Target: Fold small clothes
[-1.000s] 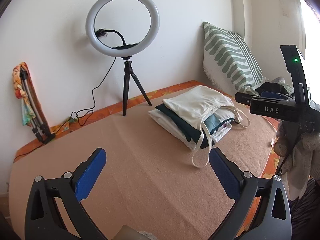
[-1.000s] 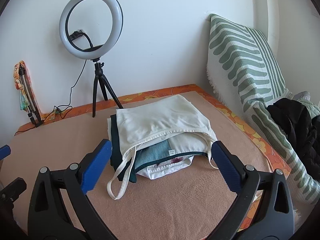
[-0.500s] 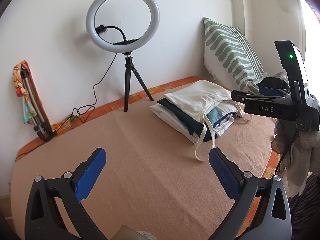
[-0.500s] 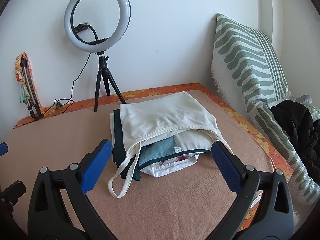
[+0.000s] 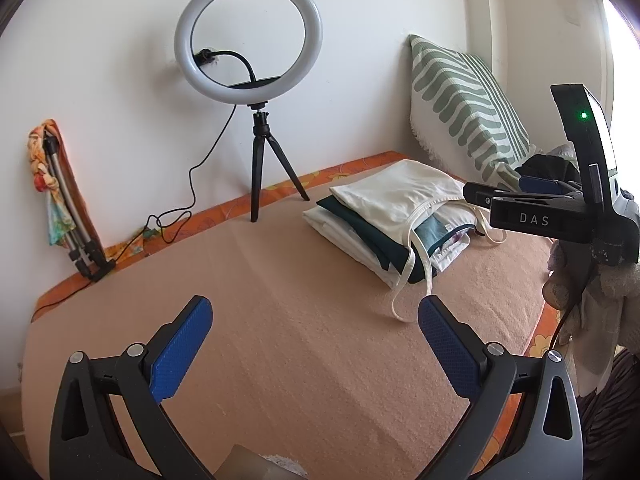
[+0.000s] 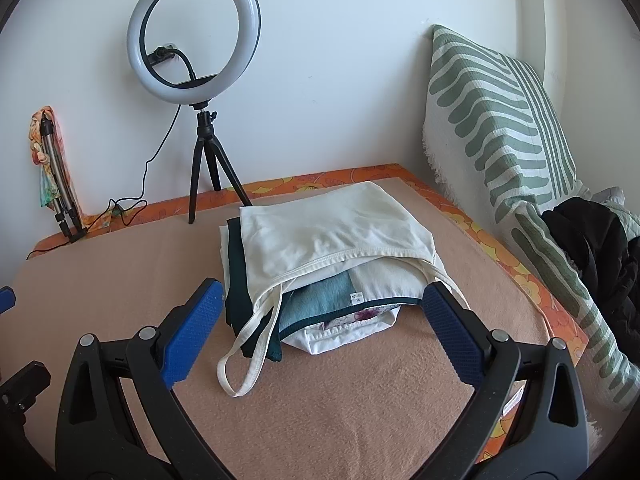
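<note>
A stack of folded clothes (image 6: pixel 320 256) lies on the peach blanket (image 6: pixel 360 400), a cream strappy top (image 6: pixel 332 228) uppermost over dark green, teal and white pieces. Its straps (image 6: pixel 248 356) trail toward me. My right gripper (image 6: pixel 320 300) hovers open just in front of the stack, nothing between its blue pads. In the left wrist view the same stack (image 5: pixel 392 216) sits to the right, and my left gripper (image 5: pixel 314 322) is open over bare blanket (image 5: pixel 280 340), well left of the pile. The right gripper's body (image 5: pixel 560 208) shows at that view's right edge.
A ring light on a black tripod (image 6: pixel 200 128) stands at the wall behind the stack, its cable running left to a folded tripod (image 6: pixel 56 184). A green-striped pillow (image 6: pixel 504 120) leans at the right, with dark clothing (image 6: pixel 600 256) beside it.
Both grippers have shifted slightly: the stack sits a little lower and nearer in the right wrist view. Both stay open and the clothes have not moved.
</note>
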Motion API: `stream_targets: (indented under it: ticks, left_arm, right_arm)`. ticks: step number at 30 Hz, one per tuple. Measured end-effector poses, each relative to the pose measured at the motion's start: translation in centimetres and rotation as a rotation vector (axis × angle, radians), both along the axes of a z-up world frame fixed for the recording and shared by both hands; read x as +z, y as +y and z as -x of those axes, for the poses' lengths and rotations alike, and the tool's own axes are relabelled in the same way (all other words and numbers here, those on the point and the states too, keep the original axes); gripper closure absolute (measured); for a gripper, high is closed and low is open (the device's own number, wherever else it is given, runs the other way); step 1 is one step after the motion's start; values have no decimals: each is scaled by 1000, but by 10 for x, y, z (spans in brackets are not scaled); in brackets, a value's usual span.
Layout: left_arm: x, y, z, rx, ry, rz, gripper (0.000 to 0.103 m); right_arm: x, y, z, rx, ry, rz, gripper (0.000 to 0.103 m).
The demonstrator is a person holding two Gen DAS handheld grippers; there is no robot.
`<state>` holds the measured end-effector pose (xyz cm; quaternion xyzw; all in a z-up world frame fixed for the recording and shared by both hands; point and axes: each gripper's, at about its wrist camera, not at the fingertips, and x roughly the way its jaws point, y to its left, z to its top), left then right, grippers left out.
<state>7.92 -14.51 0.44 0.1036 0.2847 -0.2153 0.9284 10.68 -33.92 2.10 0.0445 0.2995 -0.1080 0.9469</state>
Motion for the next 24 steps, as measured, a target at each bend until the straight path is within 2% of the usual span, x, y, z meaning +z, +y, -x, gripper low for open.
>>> stream_targets:
  ticks: [24]
  left_arm:
    - [-2, 1, -2, 27, 15, 1, 1]
  right_arm:
    - [2, 3, 3, -5, -8, -4, 2]
